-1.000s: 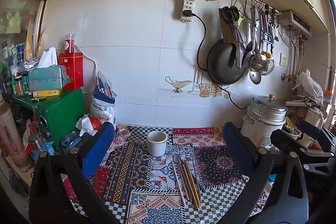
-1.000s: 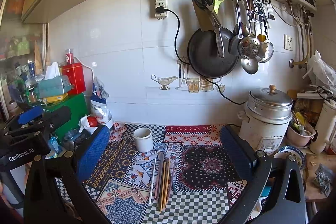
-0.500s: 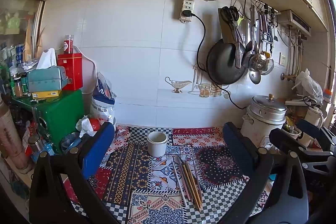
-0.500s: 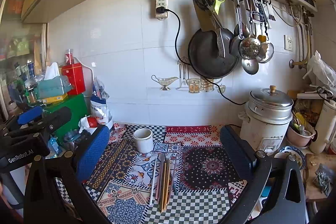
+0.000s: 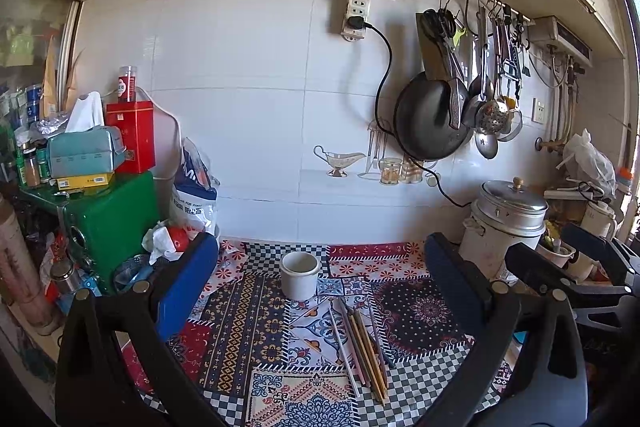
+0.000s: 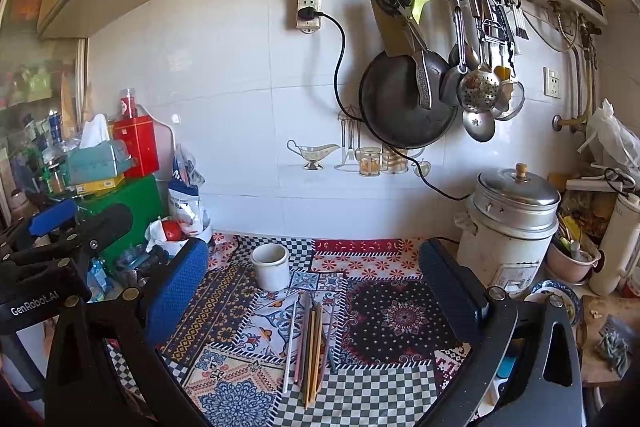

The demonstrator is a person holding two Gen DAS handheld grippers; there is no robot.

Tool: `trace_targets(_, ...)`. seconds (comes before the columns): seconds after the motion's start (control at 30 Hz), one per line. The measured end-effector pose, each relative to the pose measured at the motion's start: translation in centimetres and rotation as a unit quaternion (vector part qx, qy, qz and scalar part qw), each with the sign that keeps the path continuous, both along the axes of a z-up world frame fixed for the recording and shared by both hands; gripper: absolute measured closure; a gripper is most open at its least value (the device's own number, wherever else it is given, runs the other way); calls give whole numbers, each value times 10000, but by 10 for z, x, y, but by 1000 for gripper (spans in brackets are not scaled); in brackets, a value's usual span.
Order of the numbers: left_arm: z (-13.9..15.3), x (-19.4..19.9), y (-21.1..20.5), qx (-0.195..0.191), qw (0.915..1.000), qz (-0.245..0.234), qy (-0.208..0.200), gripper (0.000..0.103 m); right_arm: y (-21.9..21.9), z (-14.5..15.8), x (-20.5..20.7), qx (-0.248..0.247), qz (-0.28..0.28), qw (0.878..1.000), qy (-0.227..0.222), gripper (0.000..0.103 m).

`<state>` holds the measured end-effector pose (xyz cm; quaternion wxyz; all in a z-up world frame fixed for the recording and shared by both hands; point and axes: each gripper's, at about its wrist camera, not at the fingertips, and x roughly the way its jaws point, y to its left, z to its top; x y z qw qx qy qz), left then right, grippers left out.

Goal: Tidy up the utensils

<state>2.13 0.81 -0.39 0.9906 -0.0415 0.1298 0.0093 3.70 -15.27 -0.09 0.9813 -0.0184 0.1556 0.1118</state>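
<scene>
Ahead, both grippers hang above the desk with jaws spread wide and nothing between them: the left gripper (image 5: 320,291) and the right gripper (image 6: 314,287). A bundle of chopsticks (image 5: 362,345) lies flat on the patchwork cloth (image 5: 248,327), side by side and touching, near the middle between the fingers. Just behind their far tips stands a white cup (image 5: 299,275), upright and empty as far as the view shows. Nothing lies on the cloth between the grippers and the chopsticks. To the left, a green box (image 5: 112,219) carries a red tin (image 5: 134,135) and a tissue box (image 5: 84,151), with bags crowded beside it. To the right stands a steel pot (image 5: 508,227). On the tiled wall hang a black pan (image 5: 432,119), ladles (image 5: 490,115) and a power strip (image 5: 358,3).
</scene>
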Motion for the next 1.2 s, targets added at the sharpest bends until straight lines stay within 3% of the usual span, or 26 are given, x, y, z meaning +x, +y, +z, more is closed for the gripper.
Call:
trace_targets(0.47, -10, 40, 12, -67, 9997, -13, 217, 0, 7, -13, 30, -183, -142, 9995, 236, 0)
trace_targets(0.6, -25, 62, 20, -39, 9991, 164, 400, 0, 6, -30, 51, -352, -293, 9977, 508, 0)
trace_targets(0.73, -50, 92, 29, -135, 9962, 204, 833, 0, 0, -60, 80, -609, -475, 9922, 981, 0)
trace_targets(0.9, -97, 136, 37, -191, 9872, 256, 1563, 0, -11, -104, 116, -1036, -607, 9789, 1654, 0)
trace_targets(1.2, -187, 202, 31, -137, 9595, 348, 2791, 0, -22, -187, 183, -1249, -280, 9472, 2940, 1)
